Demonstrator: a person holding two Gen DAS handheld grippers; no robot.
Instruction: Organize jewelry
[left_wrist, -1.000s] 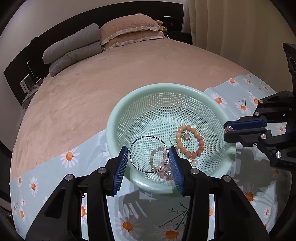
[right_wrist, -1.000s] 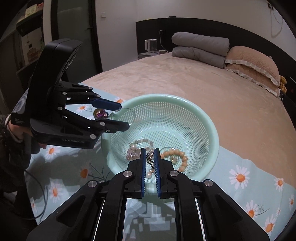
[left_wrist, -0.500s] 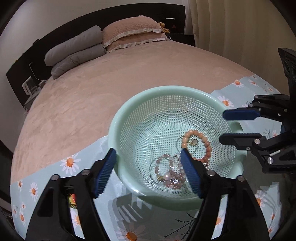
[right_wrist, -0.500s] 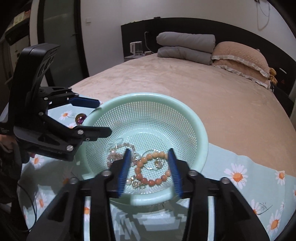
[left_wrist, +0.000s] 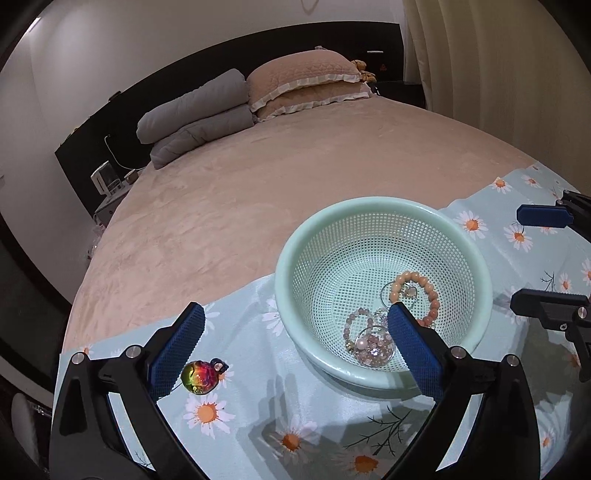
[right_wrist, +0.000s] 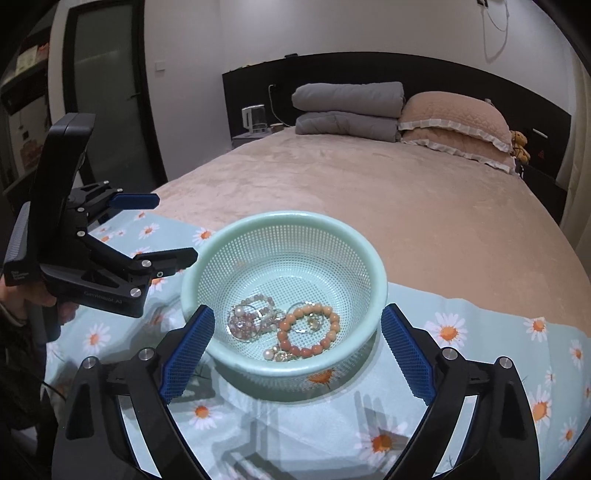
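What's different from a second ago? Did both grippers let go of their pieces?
Yes. The right gripper, shut on a pearl piece a second ago, has opened and pulled back; the left gripper released the silver hoop into the basket and swung left, toward the iridescent pendant on the daisy cloth. The orange bead bracelet stayed put.

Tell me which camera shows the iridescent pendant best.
Left wrist: the iridescent pendant lies in plain sight on the daisy cloth, beside the left finger pad. The right wrist view does not show it; the left gripper blocks that area.
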